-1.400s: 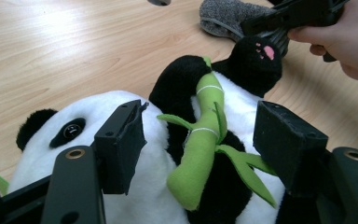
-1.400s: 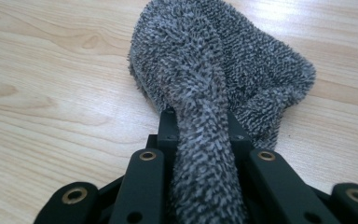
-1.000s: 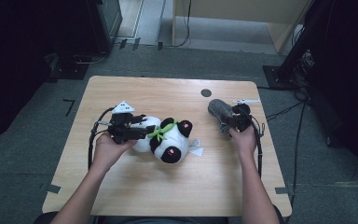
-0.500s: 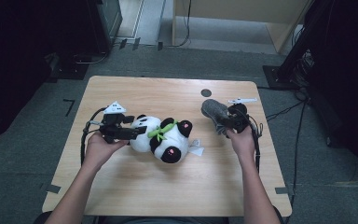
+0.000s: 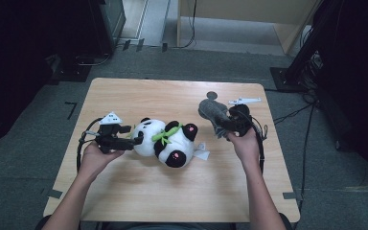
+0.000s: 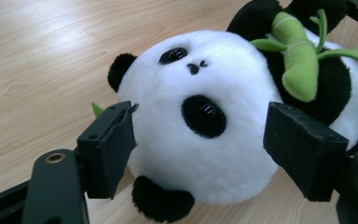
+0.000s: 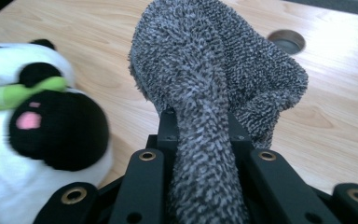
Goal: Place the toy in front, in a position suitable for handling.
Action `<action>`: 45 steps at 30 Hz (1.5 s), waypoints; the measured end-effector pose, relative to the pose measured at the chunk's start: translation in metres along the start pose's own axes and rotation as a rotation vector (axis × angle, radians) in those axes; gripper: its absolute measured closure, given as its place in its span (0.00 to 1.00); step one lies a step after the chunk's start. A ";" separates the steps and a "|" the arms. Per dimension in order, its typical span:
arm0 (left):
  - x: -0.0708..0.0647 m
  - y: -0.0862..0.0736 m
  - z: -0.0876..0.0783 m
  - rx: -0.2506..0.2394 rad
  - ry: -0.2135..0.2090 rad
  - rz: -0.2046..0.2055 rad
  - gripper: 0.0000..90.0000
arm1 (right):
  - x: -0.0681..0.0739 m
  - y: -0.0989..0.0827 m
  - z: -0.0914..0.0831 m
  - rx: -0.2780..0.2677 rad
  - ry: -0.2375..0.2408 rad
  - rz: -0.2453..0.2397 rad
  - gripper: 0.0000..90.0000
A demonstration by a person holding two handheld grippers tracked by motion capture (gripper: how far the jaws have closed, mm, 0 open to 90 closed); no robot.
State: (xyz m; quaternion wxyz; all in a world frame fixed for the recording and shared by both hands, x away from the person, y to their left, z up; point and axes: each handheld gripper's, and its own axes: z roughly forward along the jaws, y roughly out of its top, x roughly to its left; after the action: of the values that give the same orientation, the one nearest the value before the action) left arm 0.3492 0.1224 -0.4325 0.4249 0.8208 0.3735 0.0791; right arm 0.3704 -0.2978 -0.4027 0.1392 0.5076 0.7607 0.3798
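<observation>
A plush panda (image 5: pixel 165 143) lies on its back mid-table, holding a green bamboo sprig (image 6: pixel 298 60). My left gripper (image 5: pixel 135 140) faces it from the left. Its jaws have just been opening and stand open on either side of the panda's head (image 6: pixel 200 126), which sits between the pads (image 6: pixel 107 144). At the right, my right gripper (image 5: pixel 223 125) is shut on a grey fuzzy cloth (image 5: pixel 211 111). The cloth (image 7: pixel 214 70) bunches up from the jaws and hangs above the table, beside the panda's foot (image 7: pixel 51 126).
The wooden table (image 5: pixel 172 96) has a round cable hole (image 5: pixel 212 95) near its far edge, just behind the cloth. A white tag (image 5: pixel 201 151) sticks out from the panda's right side. Dark floor and furniture surround the table.
My left gripper has drawn back a little to the left and its jaws have widened around the panda's head. My right hand has lifted the grey cloth and carried it slightly left.
</observation>
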 end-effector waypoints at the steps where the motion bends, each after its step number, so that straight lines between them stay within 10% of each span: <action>1: 0.001 -0.002 0.000 -0.001 -0.005 0.000 0.26 | 0.003 0.001 -0.001 0.000 0.004 -0.002 0.84; 18: 0.006 -0.024 0.015 -0.015 -0.052 0.014 0.14 | 0.071 0.021 -0.014 -0.030 0.128 -0.132 0.84; 26: 0.006 -0.029 0.028 -0.032 -0.098 0.039 0.09 | 0.101 0.017 0.008 0.007 0.207 -0.193 0.84; 45: 0.005 -0.045 0.055 -0.114 -0.047 0.088 0.04 | 0.104 0.001 0.041 0.075 0.237 -0.189 0.84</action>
State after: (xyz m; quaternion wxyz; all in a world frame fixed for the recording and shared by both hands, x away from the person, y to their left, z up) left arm 0.3523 0.1072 -0.5018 0.4759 0.8125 0.3217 0.0995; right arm 0.3494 -0.1888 -0.4112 0.0646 0.3903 0.8298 0.3937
